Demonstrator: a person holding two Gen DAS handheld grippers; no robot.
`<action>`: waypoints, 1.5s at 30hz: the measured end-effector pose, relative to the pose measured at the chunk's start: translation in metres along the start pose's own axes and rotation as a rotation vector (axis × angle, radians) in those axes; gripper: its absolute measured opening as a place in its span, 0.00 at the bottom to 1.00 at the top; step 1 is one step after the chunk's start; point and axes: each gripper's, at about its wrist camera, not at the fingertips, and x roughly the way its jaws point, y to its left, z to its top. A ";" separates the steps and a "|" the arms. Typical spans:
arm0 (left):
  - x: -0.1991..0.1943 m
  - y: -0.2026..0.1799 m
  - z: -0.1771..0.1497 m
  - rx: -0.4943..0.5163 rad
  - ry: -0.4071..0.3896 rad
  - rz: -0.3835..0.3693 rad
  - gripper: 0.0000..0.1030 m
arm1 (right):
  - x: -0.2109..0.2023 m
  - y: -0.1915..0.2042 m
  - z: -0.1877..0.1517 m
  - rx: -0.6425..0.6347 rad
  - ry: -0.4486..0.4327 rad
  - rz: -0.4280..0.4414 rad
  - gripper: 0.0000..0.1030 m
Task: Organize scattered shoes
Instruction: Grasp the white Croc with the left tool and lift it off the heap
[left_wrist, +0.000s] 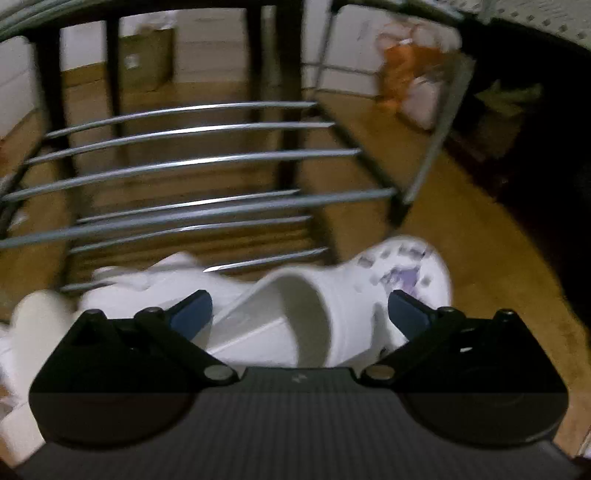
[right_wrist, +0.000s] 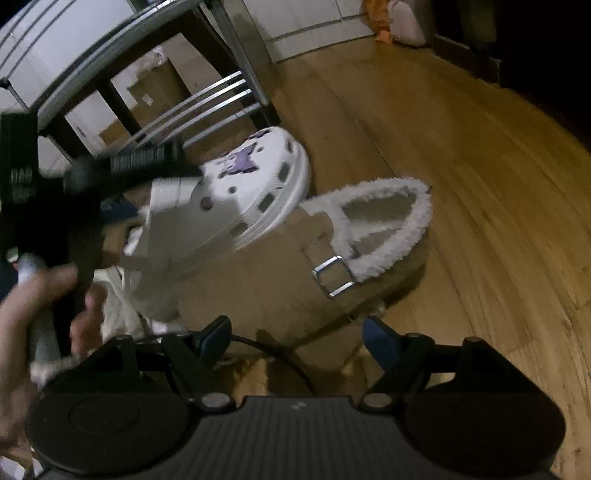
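A metal shoe rack (left_wrist: 192, 162) stands on the wooden floor (right_wrist: 461, 155), its bars just beyond the white clog (left_wrist: 332, 306). The clog lies toe toward the rack's right corner, overlapping a tan fleece-lined slipper (right_wrist: 295, 280). The left gripper (left_wrist: 299, 314) straddles the clog's heel, jaws spread; the right gripper (right_wrist: 295, 339) hangs spread over the slipper.
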 end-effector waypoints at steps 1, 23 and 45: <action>-0.002 -0.009 0.000 0.063 -0.009 0.006 0.24 | 0.001 -0.002 -0.001 0.006 0.004 -0.003 0.77; 0.019 0.002 0.004 -0.216 0.100 -0.172 0.83 | 0.025 -0.022 -0.007 0.060 0.106 -0.042 0.78; -0.027 0.016 0.004 -0.391 0.227 -0.310 0.61 | 0.058 -0.032 -0.010 0.107 0.186 -0.021 0.79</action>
